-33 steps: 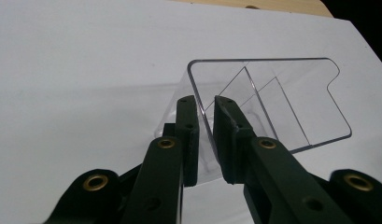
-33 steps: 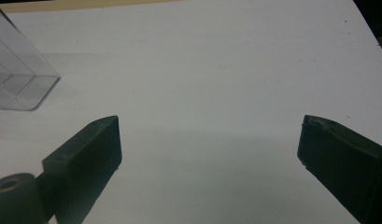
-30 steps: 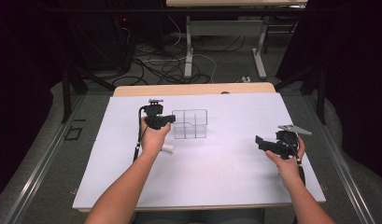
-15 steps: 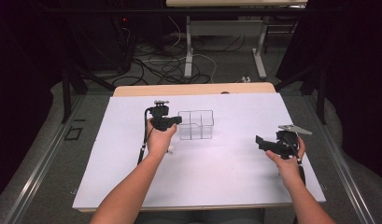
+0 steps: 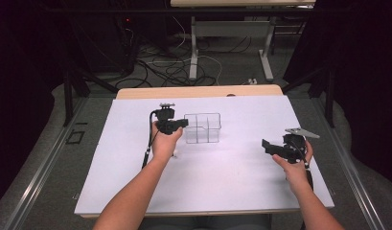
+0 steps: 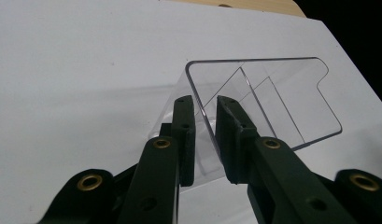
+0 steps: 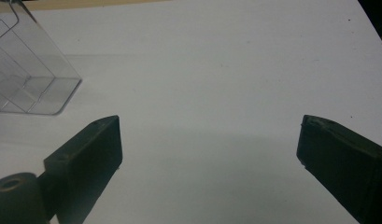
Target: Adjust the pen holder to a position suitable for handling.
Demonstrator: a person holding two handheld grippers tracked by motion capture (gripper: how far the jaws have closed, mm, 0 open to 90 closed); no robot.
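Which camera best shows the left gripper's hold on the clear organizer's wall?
Left gripper view: the left gripper pinches the clear organizer wall. High view shows it small; right gripper view shows a corner.

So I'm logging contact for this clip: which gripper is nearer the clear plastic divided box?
Left. The left gripper has its jaws closed on the near wall of the clear plastic divided box; the right gripper hangs open, well off to the box's right.

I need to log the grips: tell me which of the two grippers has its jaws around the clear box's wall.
The left gripper: its jaws straddle the near wall of the clear divided box. The right gripper stands wide open over bare white table, apart from the box.
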